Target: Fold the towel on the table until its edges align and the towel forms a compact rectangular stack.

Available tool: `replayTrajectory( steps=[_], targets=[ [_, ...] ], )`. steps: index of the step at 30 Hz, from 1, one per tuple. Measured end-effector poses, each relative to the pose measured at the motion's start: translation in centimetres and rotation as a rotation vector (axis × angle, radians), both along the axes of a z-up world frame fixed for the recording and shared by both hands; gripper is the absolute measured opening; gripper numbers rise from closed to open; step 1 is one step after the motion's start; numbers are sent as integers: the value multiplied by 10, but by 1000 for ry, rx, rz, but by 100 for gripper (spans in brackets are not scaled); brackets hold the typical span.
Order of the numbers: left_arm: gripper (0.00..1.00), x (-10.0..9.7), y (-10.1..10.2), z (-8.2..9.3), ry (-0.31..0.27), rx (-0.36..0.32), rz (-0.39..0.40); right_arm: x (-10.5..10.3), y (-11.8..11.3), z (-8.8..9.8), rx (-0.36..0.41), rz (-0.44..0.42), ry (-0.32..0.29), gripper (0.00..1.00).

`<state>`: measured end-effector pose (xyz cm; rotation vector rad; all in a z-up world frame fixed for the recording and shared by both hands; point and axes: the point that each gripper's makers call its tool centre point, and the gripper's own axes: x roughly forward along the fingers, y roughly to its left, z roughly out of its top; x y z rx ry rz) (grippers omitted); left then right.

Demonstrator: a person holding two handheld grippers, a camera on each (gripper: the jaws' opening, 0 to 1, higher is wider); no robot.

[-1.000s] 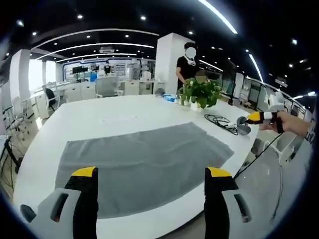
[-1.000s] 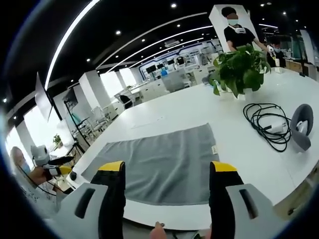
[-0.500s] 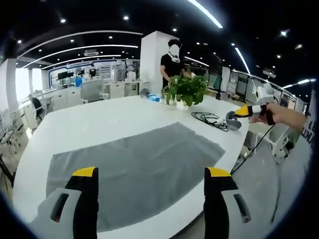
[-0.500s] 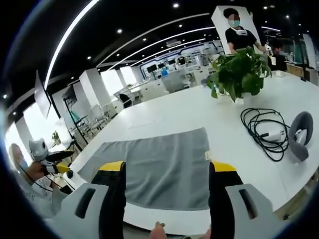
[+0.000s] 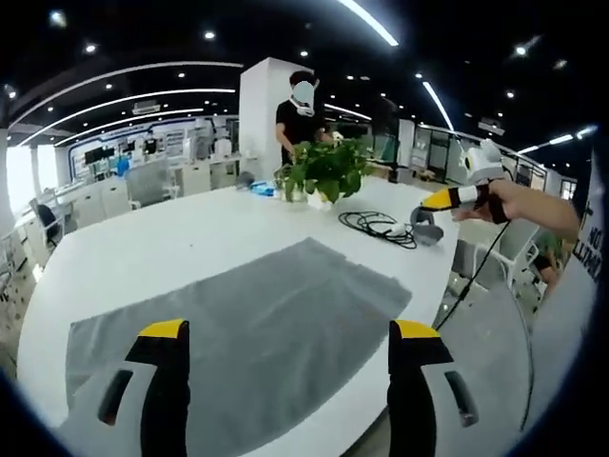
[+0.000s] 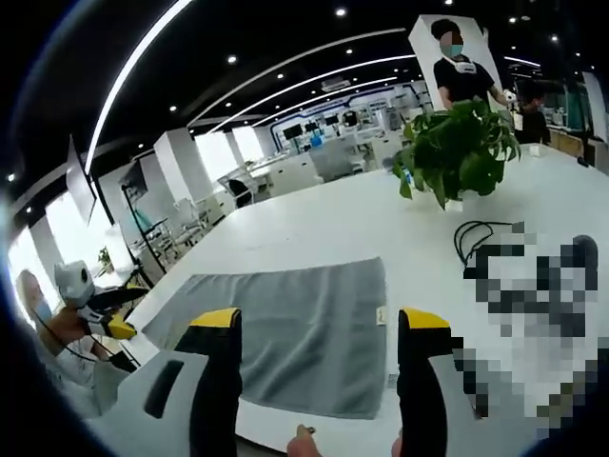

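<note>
A grey towel (image 5: pixel 238 328) lies spread flat in one layer on the white table (image 5: pixel 171 243); in the right gripper view the towel (image 6: pixel 285 328) has a small tag at its right edge. My left gripper (image 5: pixel 284 335) hangs open above the towel's near edge, with nothing between its yellow-tipped jaws. In the right gripper view my right gripper (image 6: pixel 320 320) is open too, above the towel's near right part. The left gripper view also has the right gripper (image 5: pixel 452 198) at far right, held in a hand off the table's end. At far left of the right gripper view is the left gripper (image 6: pixel 109 319).
A potted green plant (image 5: pixel 324 171) stands at the back of the table, a coiled black cable (image 5: pixel 376 227) and a dark round object (image 5: pixel 423 227) near its right end. A person (image 5: pixel 297 119) stands behind the plant. Office desks and chairs fill the room behind.
Both cameras have shifted: the left view swung so the towel slides left and lower; the right view moved slightly and the towel sits a bit lower. The towel has not moved.
</note>
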<state>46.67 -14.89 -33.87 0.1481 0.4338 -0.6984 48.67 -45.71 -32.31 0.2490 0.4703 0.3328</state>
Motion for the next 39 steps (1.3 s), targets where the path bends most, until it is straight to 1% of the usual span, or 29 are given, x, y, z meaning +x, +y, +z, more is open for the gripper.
replayTrajectory(
  steps=[5, 8, 16, 19, 21, 22, 25, 27, 28, 31, 35, 39],
  targets=[
    [88, 3, -22, 3, -3, -4, -52, 8, -7, 0, -9, 13, -4, 66],
    [87, 3, -39, 3, -4, 3, -98, 13, -11, 1, -14, 19, -8, 66],
    [85, 3, -77, -3, 13, 0, -186, 30, -20, -1, -38, 65, -1, 65],
    [84, -2, -94, -8, 28, 10, -242, 35, -22, 1, -43, 76, -5, 65],
    [84, -3, -103, -13, 33, 18, -265, 40, -23, 4, -46, 84, -13, 65],
    [84, -7, -111, -13, 38, 18, -282, 43, -25, 5, -49, 88, -16, 65],
    [83, -10, -125, -15, 47, 13, -312, 50, -26, 7, -62, 105, -20, 65],
    [80, -13, -137, -10, 36, -12, -341, 55, -26, 7, -69, 118, -24, 65],
    [80, -15, -143, -10, 40, -17, -365, 57, -25, 8, -73, 128, -25, 65],
    [79, -20, -161, -14, 44, -10, -418, 66, -25, 8, -89, 154, -30, 65],
    [78, -20, -179, -18, 45, -9, -457, 75, -24, 10, -109, 184, -38, 64],
    [73, -19, -190, -19, 49, -15, -478, 85, -25, 7, -135, 209, -32, 64]
  ],
)
